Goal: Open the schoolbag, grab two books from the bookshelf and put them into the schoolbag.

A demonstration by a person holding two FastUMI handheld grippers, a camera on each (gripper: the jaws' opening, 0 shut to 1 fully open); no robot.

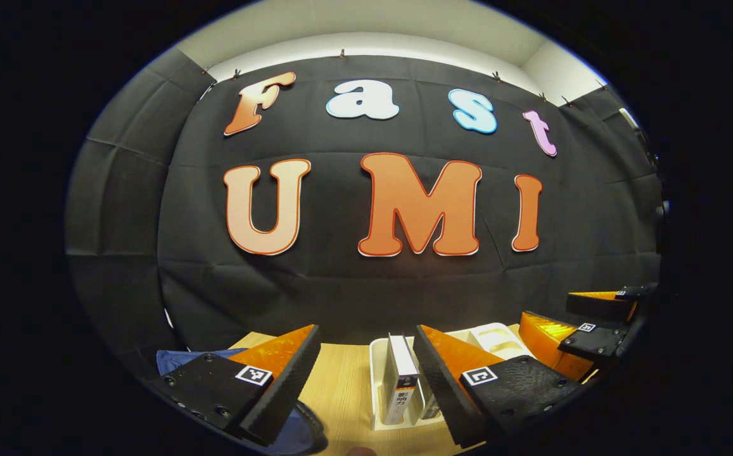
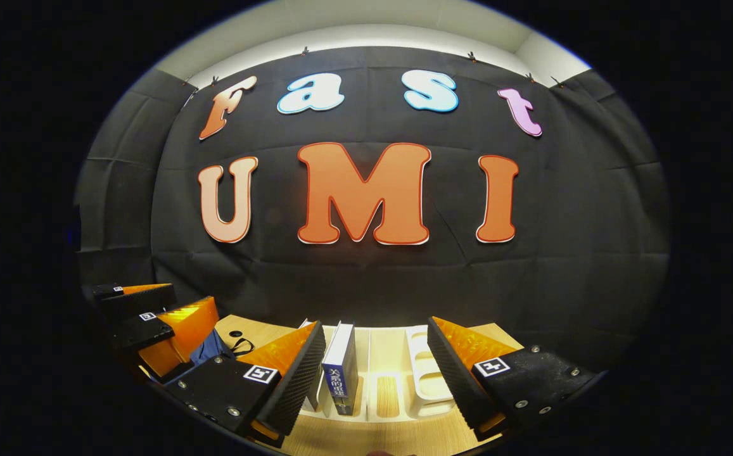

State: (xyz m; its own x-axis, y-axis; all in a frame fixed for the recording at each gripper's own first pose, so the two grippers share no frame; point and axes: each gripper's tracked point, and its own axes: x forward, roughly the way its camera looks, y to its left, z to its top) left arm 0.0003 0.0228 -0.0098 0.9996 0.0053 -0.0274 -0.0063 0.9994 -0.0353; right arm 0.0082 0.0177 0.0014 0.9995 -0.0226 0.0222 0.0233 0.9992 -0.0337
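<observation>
Schoolbag (image 1: 179, 360) is largely hidden left of the bookshelf (image 2: 426, 380); two books (image 2: 341, 370) are counted; both grippers (image 1: 366, 386) (image 2: 376, 380) are held with fingers apart.

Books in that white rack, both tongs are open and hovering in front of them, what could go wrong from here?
1. The books stand close together in the rack, so the right tongs might pinch both or tip one over.
2. The left tongs hover by the same rack; the two tongs could bump.
3. The blue bag sits off to the side, and whether it is open is unclear.
</observation>
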